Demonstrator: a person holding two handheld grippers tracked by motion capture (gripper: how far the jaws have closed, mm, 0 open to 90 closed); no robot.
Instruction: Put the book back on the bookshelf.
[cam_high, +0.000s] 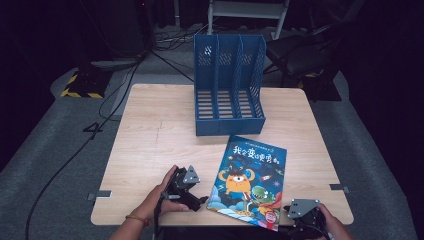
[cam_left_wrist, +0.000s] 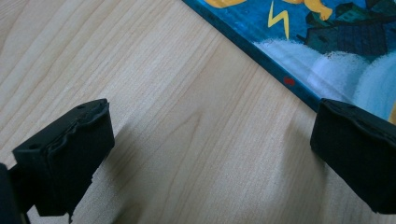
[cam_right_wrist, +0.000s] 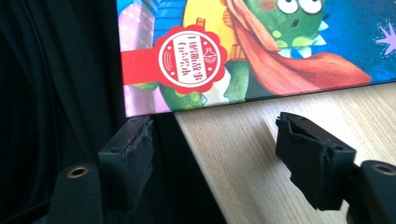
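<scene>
**Picture book at the table's near edge, both grippers released beside it**

In the high view we see the picture book (cam_high: 248, 182) lying flat, cover up, right of centre in the lower part of the frame. Its lower right corner pokes past the near edge of the wooden table (cam_high: 150, 135), which we judge gives a jaw room to slip beneath. The left gripper (cam_high: 201, 200) rests on the table just left of the book; the right gripper (cam_high: 290, 210) waits at the bottom right, by that overhanging corner. The blue file rack (cam_high: 229, 85) stands upright at the top centre, and its three slots are empty, so we take it as the book's likely destination.

In the left gripper view our jaws stand wide apart over bare wood, nothing between them, with the book's spine edge (cam_left_wrist: 261, 56) crossing the upper right.

In the right gripper view the jaws gape, released, straddling the table edge just below the book's corner (cam_right_wrist: 140, 105) with its red seal (cam_right_wrist: 191, 58).
</scene>
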